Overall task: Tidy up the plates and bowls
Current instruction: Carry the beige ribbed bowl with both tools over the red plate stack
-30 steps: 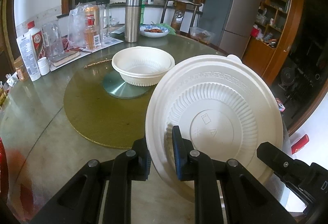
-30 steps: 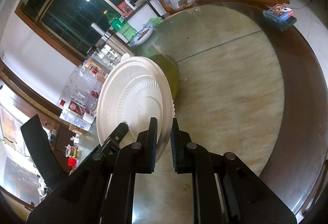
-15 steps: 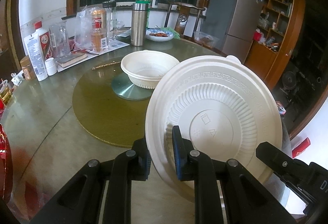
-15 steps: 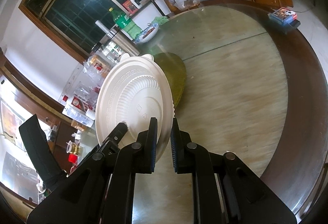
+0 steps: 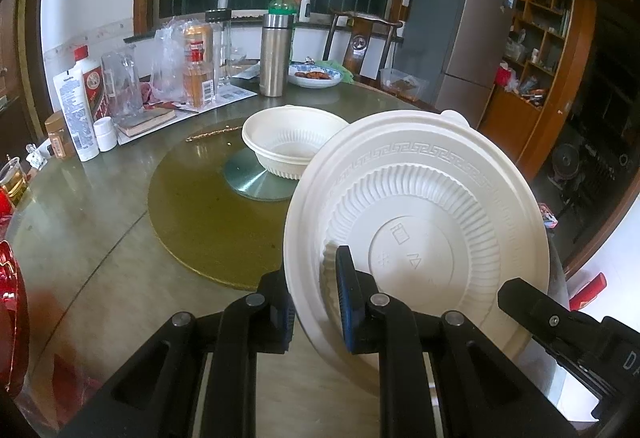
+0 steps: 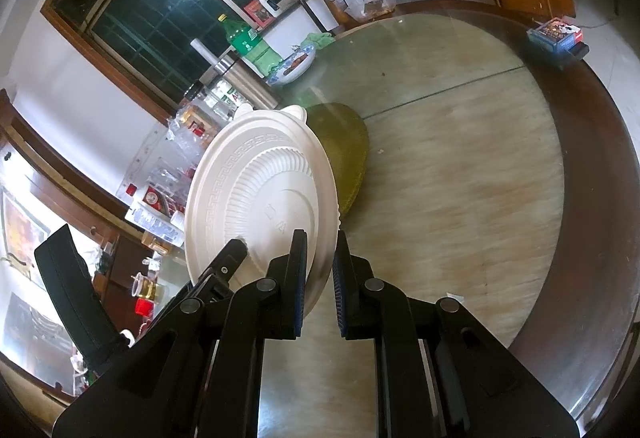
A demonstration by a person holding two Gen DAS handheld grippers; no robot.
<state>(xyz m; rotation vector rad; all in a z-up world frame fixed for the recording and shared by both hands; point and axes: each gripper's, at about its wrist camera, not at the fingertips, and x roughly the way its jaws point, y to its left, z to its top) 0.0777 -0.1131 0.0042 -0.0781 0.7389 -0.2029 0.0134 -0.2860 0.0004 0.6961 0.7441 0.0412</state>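
Note:
A white plastic plate [image 5: 424, 222] with a ribbed underside and a key-pattern rim is held on edge above the table. My left gripper [image 5: 314, 302] is shut on its lower left rim. My right gripper [image 6: 320, 278] is shut on the rim of the same plate [image 6: 256, 197] from the other side; part of it shows at the lower right of the left wrist view [image 5: 560, 322]. A white plastic bowl [image 5: 292, 147] stands upright on the yellow-green turntable [image 5: 208, 213], beyond the plate.
The round glass-topped table [image 6: 460, 173] has a dark wooden rim. At its back stand bottles [image 5: 84, 105], a steel flask [image 5: 276, 53], a book and a blue dish of food [image 5: 314, 74]. A card box [image 6: 556, 37] lies at the far right edge.
Both grippers and the plate have risen and pulled back a little from the table. The bowl and turntable have drifted right in the left wrist view. The grip is unchanged.

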